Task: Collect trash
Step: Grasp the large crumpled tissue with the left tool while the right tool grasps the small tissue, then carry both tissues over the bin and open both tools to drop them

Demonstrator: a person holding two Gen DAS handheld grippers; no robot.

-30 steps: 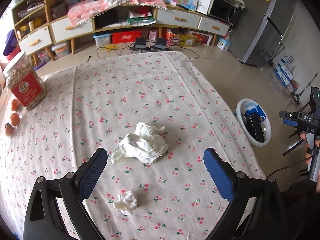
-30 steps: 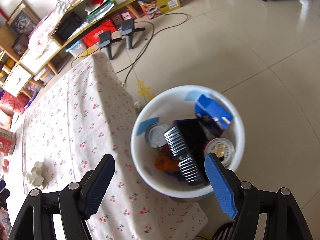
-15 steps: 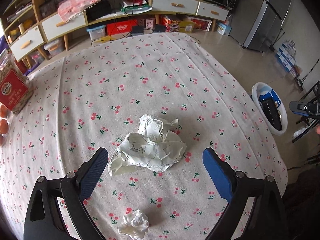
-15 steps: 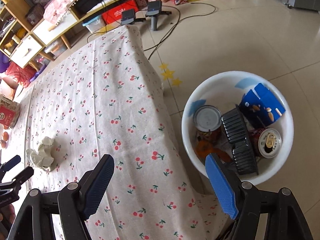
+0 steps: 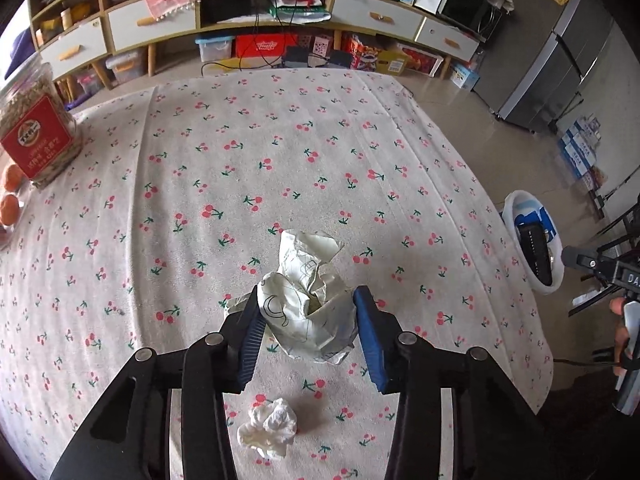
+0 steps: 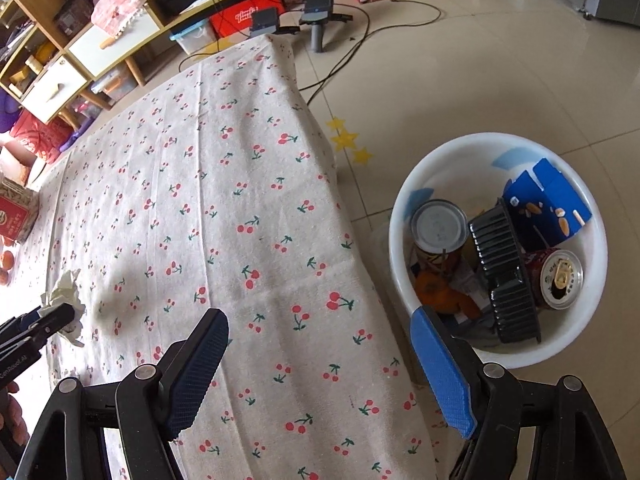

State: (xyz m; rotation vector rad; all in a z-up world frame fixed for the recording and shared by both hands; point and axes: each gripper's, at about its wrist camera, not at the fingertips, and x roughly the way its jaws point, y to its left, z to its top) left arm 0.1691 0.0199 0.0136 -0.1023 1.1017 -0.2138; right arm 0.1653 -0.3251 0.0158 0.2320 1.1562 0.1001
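Observation:
My left gripper (image 5: 306, 312) is shut on a large crumpled paper wad (image 5: 308, 300) on the cherry-print tablecloth (image 5: 280, 160). A small white crumpled tissue (image 5: 268, 432) lies just below it, between the gripper arms. The same wad shows in the right wrist view (image 6: 66, 300), held by the left gripper at the far left. My right gripper (image 6: 320, 364) is open and empty above the table's right edge. The white trash basin (image 6: 400, 248) stands on the floor to its right, holding cans, a black tray and a blue box; it also shows in the left wrist view (image 5: 508, 208).
A jar with a red label (image 5: 36, 136) and oranges (image 5: 10, 204) sit at the table's left edge. Shelves and drawers (image 5: 380, 20) line the far wall. A grey fridge (image 5: 560, 68) stands at the back right. Cables and camera stands (image 6: 316, 12) lie on the floor.
My left gripper moved forward and down over the big paper wad and closed on it. My right gripper swung left from above the basin toward the table edge, still open.

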